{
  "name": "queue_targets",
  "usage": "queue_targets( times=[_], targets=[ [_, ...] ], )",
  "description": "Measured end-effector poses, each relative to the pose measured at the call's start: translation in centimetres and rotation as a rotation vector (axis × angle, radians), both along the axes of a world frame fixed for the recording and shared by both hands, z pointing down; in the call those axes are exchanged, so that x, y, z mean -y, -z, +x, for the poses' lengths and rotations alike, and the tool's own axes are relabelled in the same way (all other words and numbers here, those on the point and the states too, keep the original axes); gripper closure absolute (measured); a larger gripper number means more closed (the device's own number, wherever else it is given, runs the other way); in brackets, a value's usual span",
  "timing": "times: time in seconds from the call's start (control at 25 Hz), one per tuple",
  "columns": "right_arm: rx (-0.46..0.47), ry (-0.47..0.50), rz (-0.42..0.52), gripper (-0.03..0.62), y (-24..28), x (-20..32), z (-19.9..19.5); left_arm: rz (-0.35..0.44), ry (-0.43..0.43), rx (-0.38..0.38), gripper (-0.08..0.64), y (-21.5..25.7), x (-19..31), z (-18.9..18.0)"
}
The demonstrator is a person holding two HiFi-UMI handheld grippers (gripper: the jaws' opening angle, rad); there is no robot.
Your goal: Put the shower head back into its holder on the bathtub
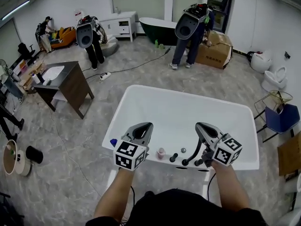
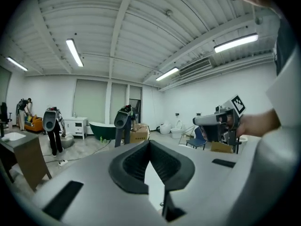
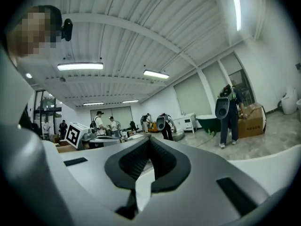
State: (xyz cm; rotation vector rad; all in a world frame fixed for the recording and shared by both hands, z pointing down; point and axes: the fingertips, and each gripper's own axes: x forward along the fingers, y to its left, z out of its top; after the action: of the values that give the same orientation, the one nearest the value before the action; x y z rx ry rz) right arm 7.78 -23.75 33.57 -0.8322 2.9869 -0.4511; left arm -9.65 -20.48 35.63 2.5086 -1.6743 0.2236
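Shower head is hard to single out. Small dark fittings (image 1: 173,157) line the near rim of the bathtub (image 1: 188,107) at lower centre of the head view. A slanted dark piece (image 1: 194,155) among them, partly covered by the right gripper (image 1: 198,125), may be it, but I cannot tell. That piece shows just below the right gripper's tips and to the right of the left gripper (image 1: 150,124). Both grippers hang above the rim, jaws pressed together with nothing between them. A pink bottle (image 1: 161,152) stands at the row's left end.
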Motion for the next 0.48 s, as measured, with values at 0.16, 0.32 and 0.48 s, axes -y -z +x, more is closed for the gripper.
queue_targets(
  times=[0.16, 0.32, 0.48],
  targets=[
    [0.008, 0.009, 0.130, 0.577, 3.3, 1.5, -0.3, 0.004, 0.047, -0.024, 0.545, 1.8, 1.9, 0.3],
    [-0.039, 0.075, 0.220, 0.577, 3.3, 0.3, -0.6, 0.023, 0.060, -0.071, 0.545, 4.2, 1.6, 1.3],
    [-0.036, 0.111, 0.198, 0.577, 1.6, -1.3, 0.9, 0.046, 0.079, -0.067, 0.545, 4.8, 0.8, 1.6]
  ],
)
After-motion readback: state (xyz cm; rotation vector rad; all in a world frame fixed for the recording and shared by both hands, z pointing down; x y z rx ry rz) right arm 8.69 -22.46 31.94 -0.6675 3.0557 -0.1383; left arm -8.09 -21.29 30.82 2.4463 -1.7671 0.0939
